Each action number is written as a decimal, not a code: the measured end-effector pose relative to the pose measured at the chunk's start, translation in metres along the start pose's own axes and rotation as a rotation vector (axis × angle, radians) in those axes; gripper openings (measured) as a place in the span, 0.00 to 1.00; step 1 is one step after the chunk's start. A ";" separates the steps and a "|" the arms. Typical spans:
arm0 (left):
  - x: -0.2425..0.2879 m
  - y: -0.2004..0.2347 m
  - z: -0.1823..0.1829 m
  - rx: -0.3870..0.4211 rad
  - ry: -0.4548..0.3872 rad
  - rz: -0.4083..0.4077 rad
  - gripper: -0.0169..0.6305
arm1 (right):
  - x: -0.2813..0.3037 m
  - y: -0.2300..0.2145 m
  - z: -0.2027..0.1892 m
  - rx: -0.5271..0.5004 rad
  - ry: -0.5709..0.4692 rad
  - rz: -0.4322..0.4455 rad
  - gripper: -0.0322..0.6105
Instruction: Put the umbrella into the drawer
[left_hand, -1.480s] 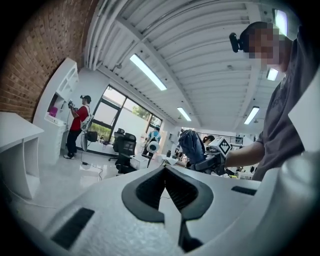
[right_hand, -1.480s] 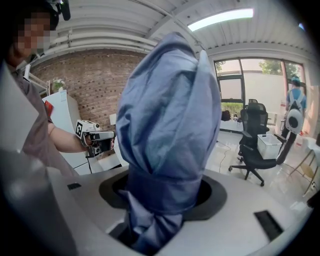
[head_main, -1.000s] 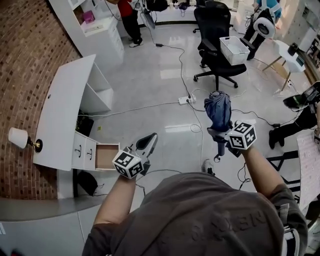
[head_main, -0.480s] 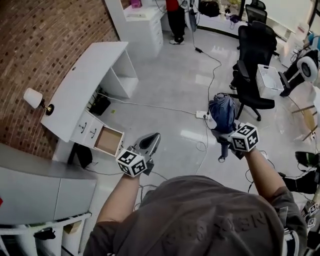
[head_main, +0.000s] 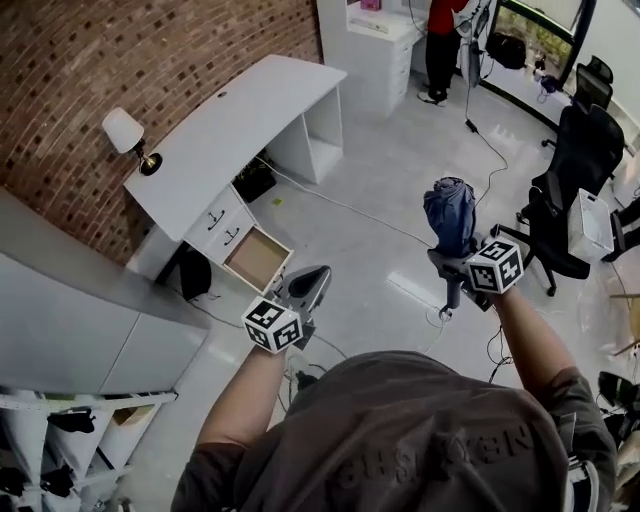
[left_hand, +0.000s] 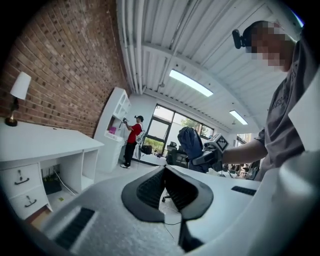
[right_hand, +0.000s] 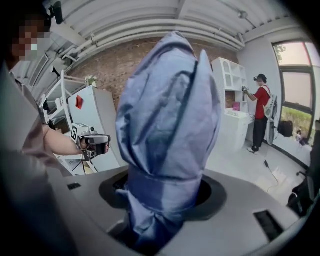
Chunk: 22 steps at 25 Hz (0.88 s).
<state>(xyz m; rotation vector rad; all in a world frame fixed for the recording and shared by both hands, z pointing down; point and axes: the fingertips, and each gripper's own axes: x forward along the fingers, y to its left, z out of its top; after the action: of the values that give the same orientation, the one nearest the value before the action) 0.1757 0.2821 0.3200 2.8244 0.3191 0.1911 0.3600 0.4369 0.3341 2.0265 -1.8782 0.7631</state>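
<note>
A folded blue umbrella (head_main: 449, 212) stands upright in my right gripper (head_main: 453, 256), whose jaws are shut on its lower part, near the handle. In the right gripper view the umbrella (right_hand: 167, 125) fills the middle and the right gripper (right_hand: 165, 200) clamps its strapped waist. My left gripper (head_main: 318, 274) is shut and holds nothing; its pads (left_hand: 150, 192) meet in the left gripper view. The open drawer (head_main: 257, 258) sticks out from under the white desk (head_main: 240, 115), ahead and to the left of the left gripper. It looks empty inside.
A lamp (head_main: 125, 130) stands on the desk by the brick wall (head_main: 120, 50). A grey cabinet (head_main: 70, 320) is at the left. Cables (head_main: 330, 200) run over the floor. A black office chair (head_main: 575, 180) and white basket (head_main: 590, 225) are at the right, a person in red (head_main: 440, 35) far back.
The whole view has swung: desk and open drawer now lie closer and more central. Both grippers travelled with the turn, the umbrella still held upright in the right one.
</note>
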 end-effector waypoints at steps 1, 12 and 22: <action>-0.016 0.023 0.005 0.000 -0.008 0.009 0.02 | 0.024 0.011 0.017 -0.015 0.003 0.005 0.43; -0.174 0.254 0.029 0.028 0.022 0.130 0.02 | 0.302 0.133 0.149 -0.167 0.128 0.125 0.43; -0.208 0.405 -0.035 -0.100 0.062 0.420 0.02 | 0.538 0.149 0.134 -0.375 0.342 0.402 0.42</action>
<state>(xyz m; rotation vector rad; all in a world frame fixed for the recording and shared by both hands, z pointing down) 0.0487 -0.1356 0.4550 2.7540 -0.2687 0.3705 0.2492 -0.1027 0.4960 1.2280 -2.0517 0.7241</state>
